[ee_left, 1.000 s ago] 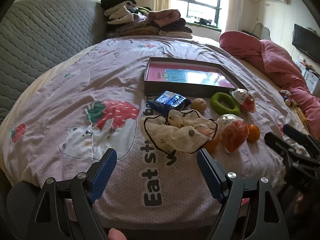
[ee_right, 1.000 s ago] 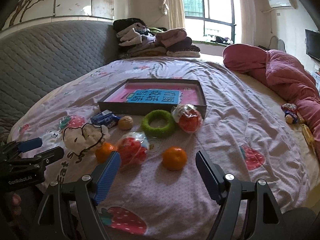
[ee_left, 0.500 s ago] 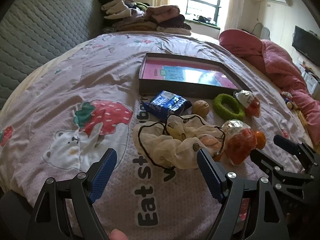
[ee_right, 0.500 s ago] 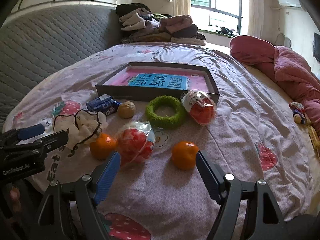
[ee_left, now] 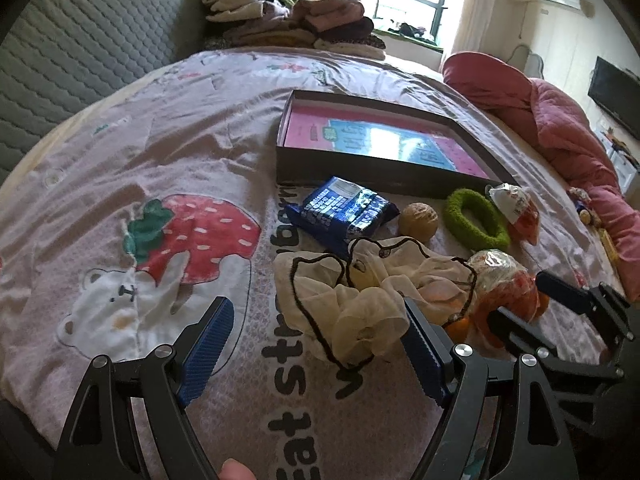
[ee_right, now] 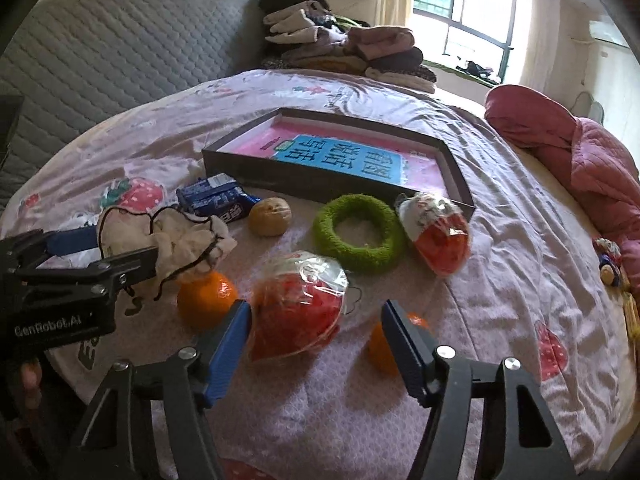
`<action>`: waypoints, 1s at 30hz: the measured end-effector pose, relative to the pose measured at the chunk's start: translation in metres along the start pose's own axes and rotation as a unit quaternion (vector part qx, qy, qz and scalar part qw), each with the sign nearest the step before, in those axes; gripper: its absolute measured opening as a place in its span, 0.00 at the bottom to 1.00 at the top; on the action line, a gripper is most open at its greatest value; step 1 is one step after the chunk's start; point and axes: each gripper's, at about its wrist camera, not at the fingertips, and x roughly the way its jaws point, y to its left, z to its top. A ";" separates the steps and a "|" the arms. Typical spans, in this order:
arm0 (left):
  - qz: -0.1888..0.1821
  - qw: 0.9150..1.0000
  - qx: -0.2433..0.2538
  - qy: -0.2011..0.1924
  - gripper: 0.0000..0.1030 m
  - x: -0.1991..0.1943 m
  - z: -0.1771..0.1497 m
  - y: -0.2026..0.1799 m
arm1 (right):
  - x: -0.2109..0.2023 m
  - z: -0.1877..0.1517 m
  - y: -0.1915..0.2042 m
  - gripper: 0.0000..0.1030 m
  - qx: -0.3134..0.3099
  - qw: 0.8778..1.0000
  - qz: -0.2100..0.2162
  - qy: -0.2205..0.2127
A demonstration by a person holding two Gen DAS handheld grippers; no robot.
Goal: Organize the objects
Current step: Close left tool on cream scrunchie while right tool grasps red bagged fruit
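Note:
On the bed's printed sheet lie a cream scrunchie with black trim (ee_left: 360, 292) (ee_right: 176, 240), a blue packet (ee_left: 344, 208), a brown ball (ee_right: 270, 216), a green ring (ee_right: 356, 236), two plastic-wrapped red toys and two oranges. My left gripper (ee_left: 316, 344) is open, its right finger against the scrunchie's near edge. My right gripper (ee_right: 316, 340) is closing its jaws around the nearer wrapped red toy (ee_right: 296, 312); its right pad stands clear of the toy. One orange (ee_right: 206, 298) sits left of it, the other orange (ee_right: 380, 348) behind the right finger. A shallow dark box (ee_right: 320, 188) lies beyond.
The second wrapped toy (ee_right: 436, 232) leans by the box corner. Folded clothes (ee_right: 340, 48) are stacked at the bed's far end and a pink quilt (ee_right: 592, 168) is heaped on the right. A grey padded headboard (ee_left: 80, 40) runs along the left.
Both grippers have come forward and down toward the objects. The right jaws have narrowed with the wrapped red toy now between them. The left gripper has reached the scrunchie's edge.

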 end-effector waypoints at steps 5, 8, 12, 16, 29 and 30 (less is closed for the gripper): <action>-0.005 1.000 0.007 0.009 0.80 0.009 0.000 -0.004 | 0.005 0.001 0.005 0.52 -0.015 1.000 0.009 0.010; -0.012 1.000 0.007 0.013 0.76 0.013 0.001 -0.005 | 0.009 0.002 0.007 0.50 -0.020 1.000 0.008 0.016; -0.026 0.999 0.005 0.025 0.64 0.021 0.004 -0.006 | 0.011 0.004 0.007 0.50 -0.026 1.000 0.009 0.016; -0.042 0.998 0.008 0.036 0.42 0.028 0.003 -0.009 | 0.014 0.004 0.005 0.50 -0.025 0.999 0.012 0.018; -0.078 0.997 0.007 0.002 0.18 0.004 0.000 -0.010 | 0.007 0.003 -0.010 0.49 0.019 0.999 0.051 0.003; -0.076 0.997 0.011 -0.003 0.18 0.001 -0.001 -0.011 | 0.006 0.003 -0.011 0.49 0.021 0.998 0.052 0.000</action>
